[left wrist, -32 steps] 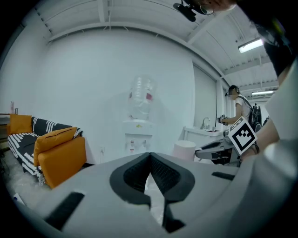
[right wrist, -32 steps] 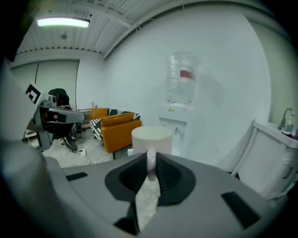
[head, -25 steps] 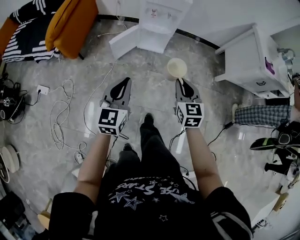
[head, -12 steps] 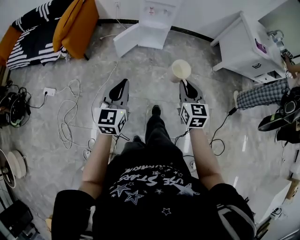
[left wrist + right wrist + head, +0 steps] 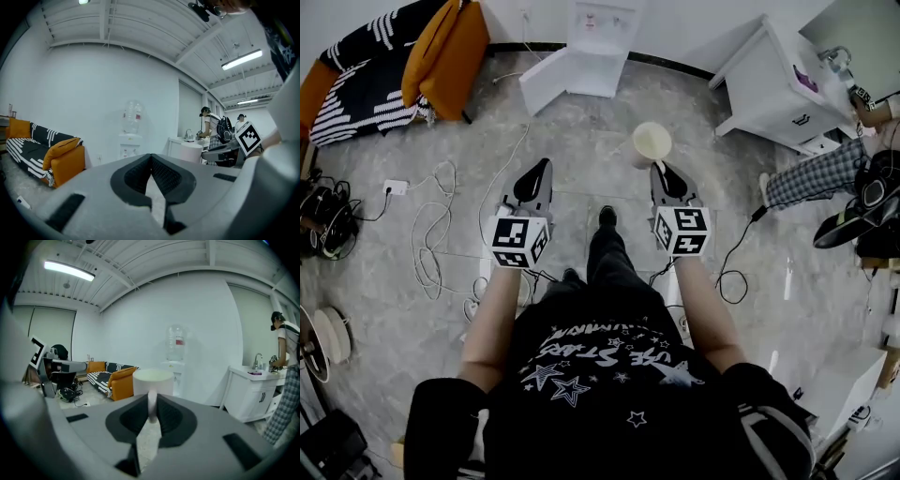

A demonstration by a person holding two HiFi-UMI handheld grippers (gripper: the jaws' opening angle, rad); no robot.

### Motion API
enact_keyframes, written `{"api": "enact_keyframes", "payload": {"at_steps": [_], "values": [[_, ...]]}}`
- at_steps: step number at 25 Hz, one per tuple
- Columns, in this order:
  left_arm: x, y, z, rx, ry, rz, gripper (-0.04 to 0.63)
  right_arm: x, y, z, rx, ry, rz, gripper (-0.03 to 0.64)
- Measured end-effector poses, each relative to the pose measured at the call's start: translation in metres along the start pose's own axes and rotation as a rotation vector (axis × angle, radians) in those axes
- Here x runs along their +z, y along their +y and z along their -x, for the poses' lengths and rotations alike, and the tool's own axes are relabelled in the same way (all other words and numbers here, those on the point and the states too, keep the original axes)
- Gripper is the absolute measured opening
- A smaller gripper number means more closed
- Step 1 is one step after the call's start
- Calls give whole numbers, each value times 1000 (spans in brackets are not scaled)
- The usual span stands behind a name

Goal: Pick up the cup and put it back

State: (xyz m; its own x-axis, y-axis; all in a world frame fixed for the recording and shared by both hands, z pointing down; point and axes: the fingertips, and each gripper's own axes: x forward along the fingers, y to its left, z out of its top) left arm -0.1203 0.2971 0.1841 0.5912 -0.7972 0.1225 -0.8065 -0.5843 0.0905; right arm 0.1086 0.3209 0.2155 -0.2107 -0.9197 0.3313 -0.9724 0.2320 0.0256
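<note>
A cream cup point(image 5: 652, 142) hangs in the air over the grey floor, held by its handle. My right gripper point(image 5: 660, 168) is shut on that handle; in the right gripper view the cup point(image 5: 152, 382) stands upright just beyond the pads, its handle pinched between them. My left gripper point(image 5: 542, 167) is level with the right one, to its left, shut with nothing in it; its pads point(image 5: 159, 174) meet at the tips in the left gripper view.
A white water dispenser point(image 5: 586, 37) stands straight ahead against the wall. An orange and striped sofa point(image 5: 394, 56) is at the far left, a white sink cabinet point(image 5: 773, 89) at the far right with a person point(image 5: 820, 173) beside it. Cables point(image 5: 441, 234) lie on the floor at left.
The view has shifted as the person moves; the dispenser and cabinet sit slightly differently in frame. Both grippers keep their pose, the cup staying in the right one.
</note>
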Motion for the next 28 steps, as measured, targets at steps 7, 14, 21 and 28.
{"api": "enact_keyframes", "payload": {"at_steps": [7, 14, 21, 28], "values": [[6, 8, -17, 13, 8, -27, 9, 5, -23, -21, -7, -5, -29, 45], [2, 35, -82, 65, 63, -30, 9, 11, -67, -98, 29, 12, -58, 44], [4, 59, -175, 118, 109, -40, 9, 22, -123, -194, 97, 25, -40, 46], [-6, 79, -227, 223, 136, -10, 9, -2, -151, -265, 186, 118, -39, 44]]}}
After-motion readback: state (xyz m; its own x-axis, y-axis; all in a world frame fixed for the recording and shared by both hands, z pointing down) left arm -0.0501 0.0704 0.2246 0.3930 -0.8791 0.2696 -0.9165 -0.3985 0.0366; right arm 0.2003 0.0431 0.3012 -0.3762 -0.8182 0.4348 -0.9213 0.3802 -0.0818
